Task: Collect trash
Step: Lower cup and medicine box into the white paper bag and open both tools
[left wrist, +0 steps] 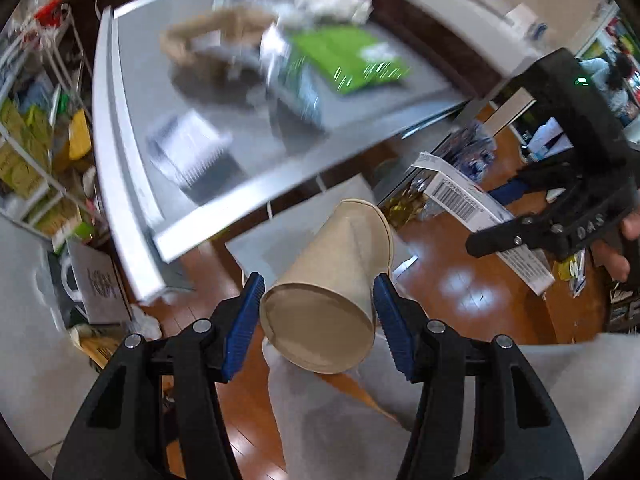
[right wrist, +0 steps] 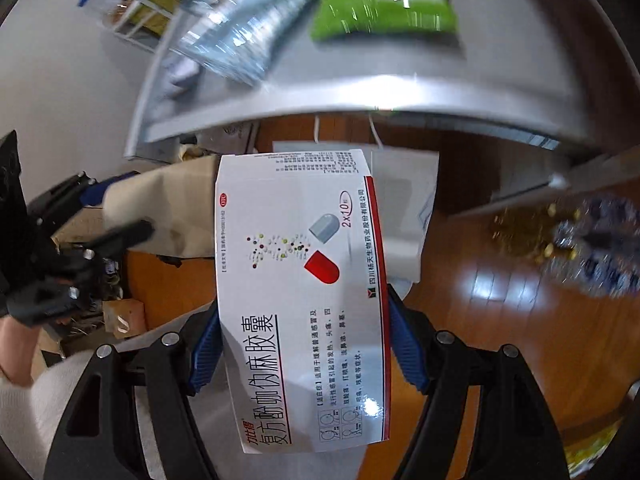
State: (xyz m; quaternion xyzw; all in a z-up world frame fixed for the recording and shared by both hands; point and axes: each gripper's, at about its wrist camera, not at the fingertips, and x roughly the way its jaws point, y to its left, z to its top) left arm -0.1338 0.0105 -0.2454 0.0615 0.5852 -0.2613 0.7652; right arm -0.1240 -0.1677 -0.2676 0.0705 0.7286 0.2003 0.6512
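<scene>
The left gripper (left wrist: 318, 312) clamps a paper cup (left wrist: 332, 284) at lower centre, base toward the camera. The right gripper (right wrist: 304, 344) clamps a medicine box (right wrist: 300, 300) across its width at frame centre. Both items are carried clear of the table (left wrist: 132, 152), probably for disposal. A green packet (left wrist: 348, 56) lies on it, upper centre.

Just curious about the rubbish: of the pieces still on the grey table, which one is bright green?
The flat green packet near the table's far side. The brown paper bag, white crumpled paper and silvery wrapper around it are not green.
</scene>
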